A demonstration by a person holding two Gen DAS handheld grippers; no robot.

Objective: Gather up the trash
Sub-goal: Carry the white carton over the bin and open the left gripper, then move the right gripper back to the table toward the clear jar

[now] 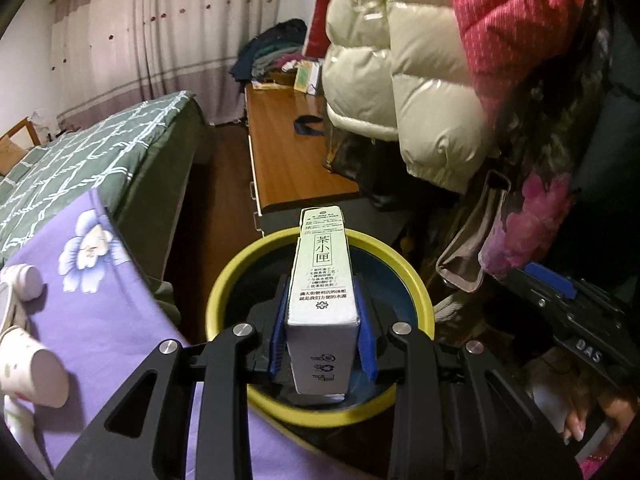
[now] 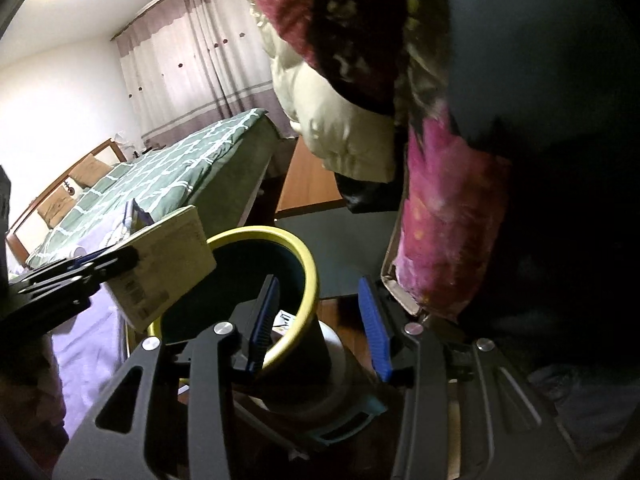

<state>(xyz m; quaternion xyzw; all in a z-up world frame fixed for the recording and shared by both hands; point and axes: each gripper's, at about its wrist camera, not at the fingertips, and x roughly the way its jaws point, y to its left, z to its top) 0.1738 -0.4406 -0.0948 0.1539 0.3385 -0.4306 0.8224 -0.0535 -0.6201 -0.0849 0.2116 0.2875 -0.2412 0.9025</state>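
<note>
My left gripper is shut on a pale green tea carton, whose far end points forward over the yellow-rimmed bin. The right wrist view shows the same carton at the left, tilted over the bin's mouth. My right gripper is open and straddles the bin's near rim, one blue pad inside and the other pad outside; neither presses on it. A scrap of packaging lies inside the bin. Two paper cups lie on the purple flowered sheet.
A bed with a green checked quilt stands to the left and a wooden desk behind the bin. Hanging padded jackets crowd the right side close above the bin. A hand grips the right tool at the lower right.
</note>
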